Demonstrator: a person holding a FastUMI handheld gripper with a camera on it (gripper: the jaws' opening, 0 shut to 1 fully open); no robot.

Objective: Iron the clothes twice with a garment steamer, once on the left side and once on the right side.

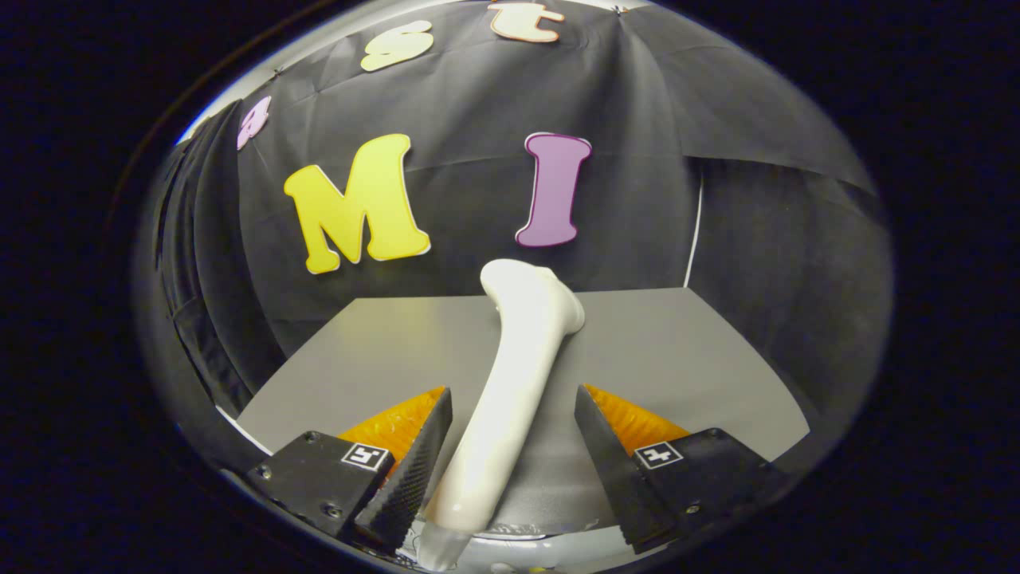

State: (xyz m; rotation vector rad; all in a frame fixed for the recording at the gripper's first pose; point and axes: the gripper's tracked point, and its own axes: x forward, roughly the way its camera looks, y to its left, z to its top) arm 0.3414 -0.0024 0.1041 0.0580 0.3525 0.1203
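Garment steamer (514, 375): a smooth white wand with a long rounded handle that widens into a flared head at its far end. It lies between the two fingers of the gripper (513, 422) and reaches forward beyond them, leaning a little to the right as it goes, so that its head stands over the far part of the grey table (677, 359). The handle's near end sits low beside the left finger (414, 470) and looks to touch or nearly touch that finger's ridged inner face. The right finger (610, 454) stands clearly apart from the handle, with bare table showing in the gap. The fingers are spread, then, not pressed together on the steamer, and whether the left one truly presses the handle cannot be told. Each finger carries a small square marker on its top, near the steamer's handle. The table lies flat beneath the steamer, and its far edge meets the black cloth wall (478, 104) just behind the steamer's head. A thin pale vertical seam (695, 231) runs down that wall to the right of the head.
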